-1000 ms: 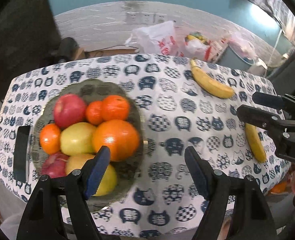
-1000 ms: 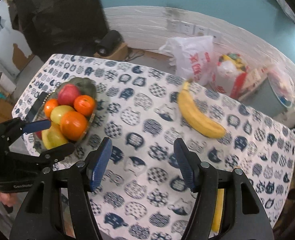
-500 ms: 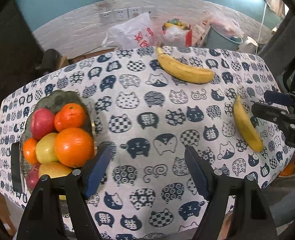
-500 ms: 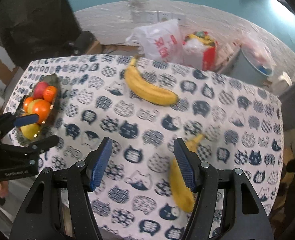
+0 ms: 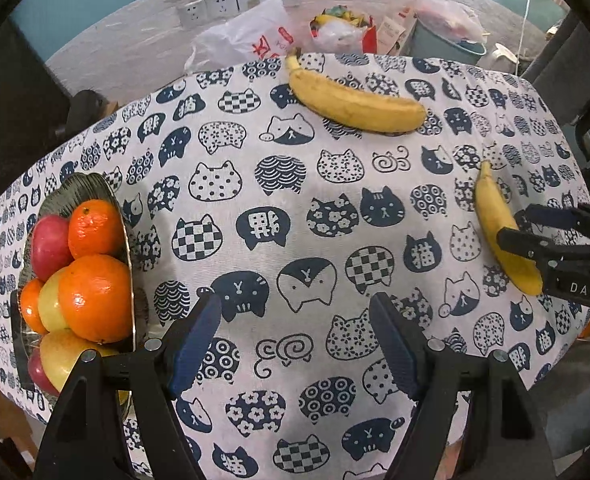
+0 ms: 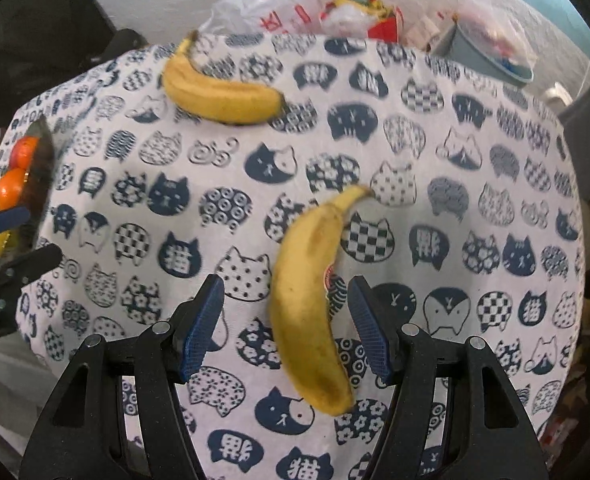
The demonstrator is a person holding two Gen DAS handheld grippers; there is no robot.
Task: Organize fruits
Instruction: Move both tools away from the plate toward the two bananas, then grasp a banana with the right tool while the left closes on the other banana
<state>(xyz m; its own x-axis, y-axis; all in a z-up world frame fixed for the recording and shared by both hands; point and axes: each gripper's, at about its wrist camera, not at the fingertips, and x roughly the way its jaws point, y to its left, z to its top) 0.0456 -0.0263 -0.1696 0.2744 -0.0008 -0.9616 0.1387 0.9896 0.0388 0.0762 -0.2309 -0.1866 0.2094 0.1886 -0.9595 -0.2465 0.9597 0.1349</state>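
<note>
A near banana (image 6: 309,292) lies on the cat-print tablecloth between the open fingers of my right gripper (image 6: 285,324), which stands around its middle without closing. It also shows in the left wrist view (image 5: 503,232), with the right gripper (image 5: 535,226) over it. A second banana (image 5: 355,102) (image 6: 221,94) lies at the far side of the table. A dark bowl (image 5: 81,190) at the left holds oranges (image 5: 93,296) and apples (image 5: 49,244). My left gripper (image 5: 295,344) is open and empty over the cloth beside the bowl.
Beyond the table's far edge are a white plastic bag (image 5: 247,38), a snack bag (image 5: 343,26) and a grey bin (image 5: 443,42) against a wall with sockets (image 5: 235,2). A black phone-like slab (image 5: 17,340) lies left of the bowl.
Both grippers have swung right across the table. The right gripper came down over the near banana, which now sits between its fingers. The bowl slid to the left edge of both views.
</note>
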